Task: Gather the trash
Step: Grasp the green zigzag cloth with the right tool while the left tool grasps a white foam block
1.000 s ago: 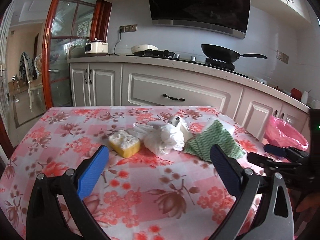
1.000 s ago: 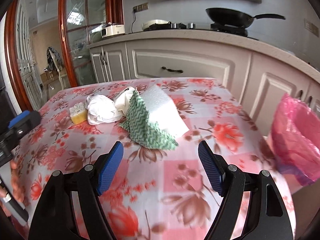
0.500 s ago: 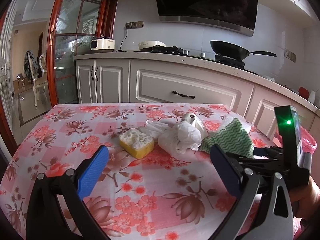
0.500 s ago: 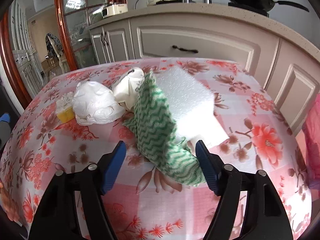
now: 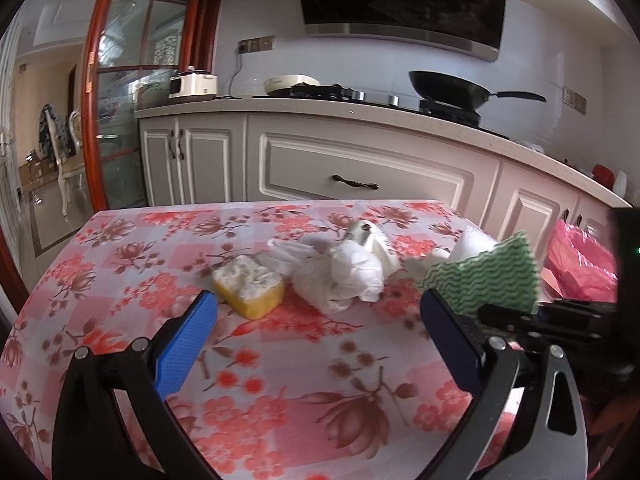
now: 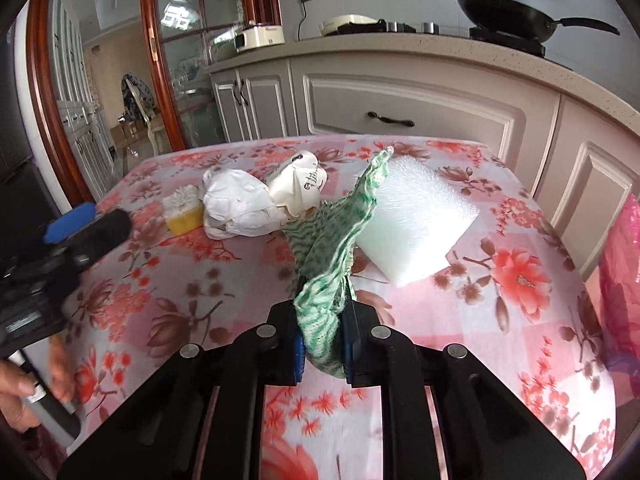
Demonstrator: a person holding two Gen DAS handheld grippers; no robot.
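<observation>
Here, in the left wrist view, the left gripper (image 5: 316,330) hovers open above the table (image 5: 120,248), facing a sponge (image 5: 249,286). In the right wrist view, the right gripper (image 6: 322,350) pinches a green cloth (image 6: 334,240) lifted off a foam block (image 6: 416,220); its trailing end could snag neighbouring trash.
</observation>
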